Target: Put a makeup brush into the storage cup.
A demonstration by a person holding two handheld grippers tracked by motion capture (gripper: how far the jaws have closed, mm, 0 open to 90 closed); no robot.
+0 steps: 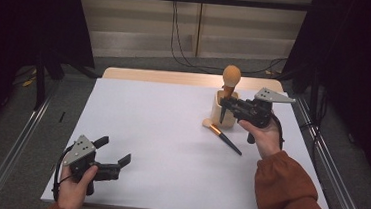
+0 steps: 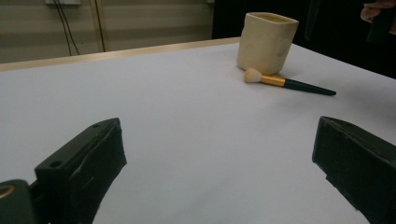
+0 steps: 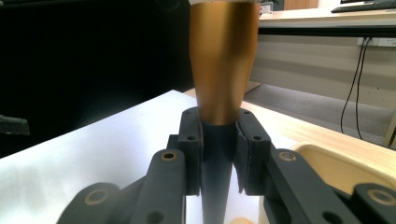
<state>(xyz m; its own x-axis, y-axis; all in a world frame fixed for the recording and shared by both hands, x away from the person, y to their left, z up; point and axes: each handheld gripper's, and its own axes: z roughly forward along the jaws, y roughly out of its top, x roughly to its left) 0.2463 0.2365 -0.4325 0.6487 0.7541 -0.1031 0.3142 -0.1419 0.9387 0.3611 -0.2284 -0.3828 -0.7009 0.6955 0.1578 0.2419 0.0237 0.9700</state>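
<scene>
Right claw (image 1: 225, 103) clamped on the dark handle of the big brush (image 1: 231, 79), right of centre in the high view; brush upright, orange head up top, lower end inside or just over the cream holder (image 1: 219, 114), can't tell which. Right gripper view: pads (image 3: 192, 149) pinch the dark handle just under the gold ferrule, holder rim at lower right of frame. Left claw (image 1: 114, 154) wide open, nothing in it, sits over the white worktop (image 1: 160, 147) at lower left of the high view, well apart from everything. Small brush (image 1: 220, 135) lies flat on the worktop just beside the holder, pale head toward the holder, dark handle pointing lower right. Left gripper view: same small brush (image 2: 285, 83) and holder (image 2: 266, 43) at upper right
</scene>
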